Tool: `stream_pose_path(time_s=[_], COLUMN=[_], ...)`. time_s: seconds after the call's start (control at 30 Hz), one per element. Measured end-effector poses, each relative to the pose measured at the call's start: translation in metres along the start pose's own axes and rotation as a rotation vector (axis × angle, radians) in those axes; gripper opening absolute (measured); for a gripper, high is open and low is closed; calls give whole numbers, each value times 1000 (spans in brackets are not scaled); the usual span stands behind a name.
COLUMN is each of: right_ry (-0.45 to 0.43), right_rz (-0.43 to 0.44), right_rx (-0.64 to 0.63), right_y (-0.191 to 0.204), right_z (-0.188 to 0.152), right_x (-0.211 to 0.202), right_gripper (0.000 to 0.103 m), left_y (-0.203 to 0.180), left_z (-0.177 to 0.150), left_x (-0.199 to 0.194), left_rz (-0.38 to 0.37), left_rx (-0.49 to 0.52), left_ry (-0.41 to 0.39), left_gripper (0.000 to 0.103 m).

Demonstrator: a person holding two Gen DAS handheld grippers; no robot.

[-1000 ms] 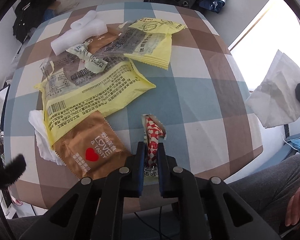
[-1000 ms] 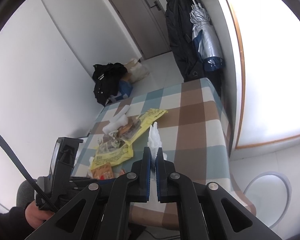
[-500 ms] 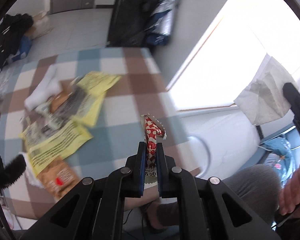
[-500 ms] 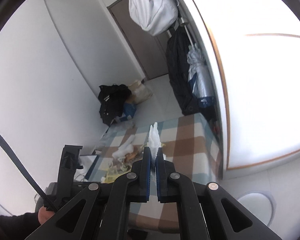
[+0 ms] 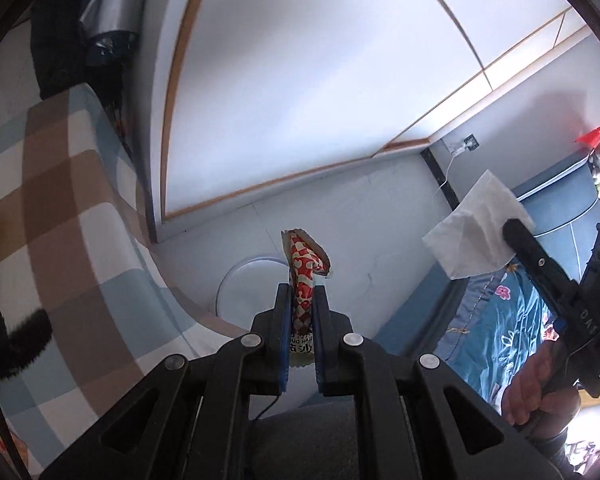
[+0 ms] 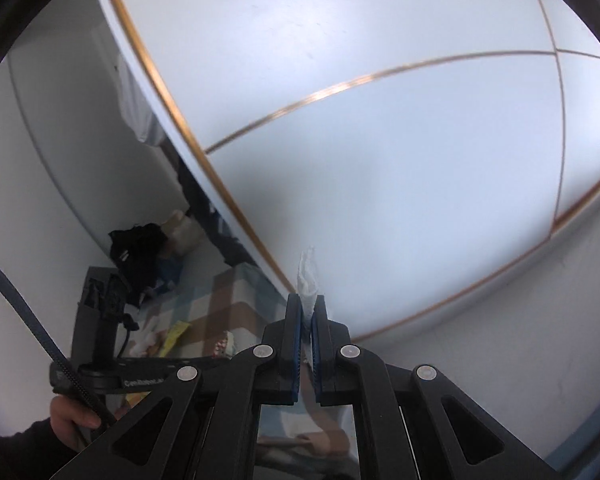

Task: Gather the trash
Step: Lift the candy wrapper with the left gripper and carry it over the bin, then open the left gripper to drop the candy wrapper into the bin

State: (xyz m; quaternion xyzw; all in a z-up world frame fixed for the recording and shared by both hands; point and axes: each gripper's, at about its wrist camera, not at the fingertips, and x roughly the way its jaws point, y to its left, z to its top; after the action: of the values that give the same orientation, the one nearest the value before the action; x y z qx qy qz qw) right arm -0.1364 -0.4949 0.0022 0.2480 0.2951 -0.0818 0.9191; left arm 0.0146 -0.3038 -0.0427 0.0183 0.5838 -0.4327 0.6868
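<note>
With the left tongs (image 5: 301, 300) clamping the red-and-white patterned snack wrapper (image 5: 303, 270) and the right tongs (image 6: 307, 314) pinching the white crumpled tissue (image 6: 307, 280), centre both over the round white bin (image 5: 249, 286) before releasing.

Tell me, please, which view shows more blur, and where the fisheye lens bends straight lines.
Right wrist view: wood trim lines smear and curve strongly, while the right gripper and its tissue stay sharp. Left wrist view: crisper overall; the checked tablecloth edge bows, and the red wrapper is clear.
</note>
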Motion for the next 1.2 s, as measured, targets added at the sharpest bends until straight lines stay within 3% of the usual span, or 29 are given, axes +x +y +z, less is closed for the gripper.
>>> stream_pose_path(time_s=[0.17,0.37,0.53,0.73,0.87,0.97,1.07,1.2], right_ry=[132,247,312,422,476,457,424,415], right_rz=[-50,-54,10,-4,-7,-17,-43,-72], right_rx=[130,241,350,416,455,463,457,441], right_y=[-59,-97,-114,-128,-138,-144,-148,-145], right_z=[-42,-91,-126,-158,-171,-171,-168,-165], right_x=[47,97,131,172,182,170,157,158], right_gripper=[4,4,5,7,33,35,52,55], left_y=[-8,-4,1,-8,-15,-15,-13,-15], left_z=[11,18,25,26,26,26,25,26], left_x=[60,118,137,153,159,165,174,186], left_rz=[19,47,50,24,25,36,43,68], left_rx=[26,27,8,2,26,24,19,31], left_ry=[150,325,402,461,471,482,506,530], left_gripper=[6,6,6,6,6,6,7,7])
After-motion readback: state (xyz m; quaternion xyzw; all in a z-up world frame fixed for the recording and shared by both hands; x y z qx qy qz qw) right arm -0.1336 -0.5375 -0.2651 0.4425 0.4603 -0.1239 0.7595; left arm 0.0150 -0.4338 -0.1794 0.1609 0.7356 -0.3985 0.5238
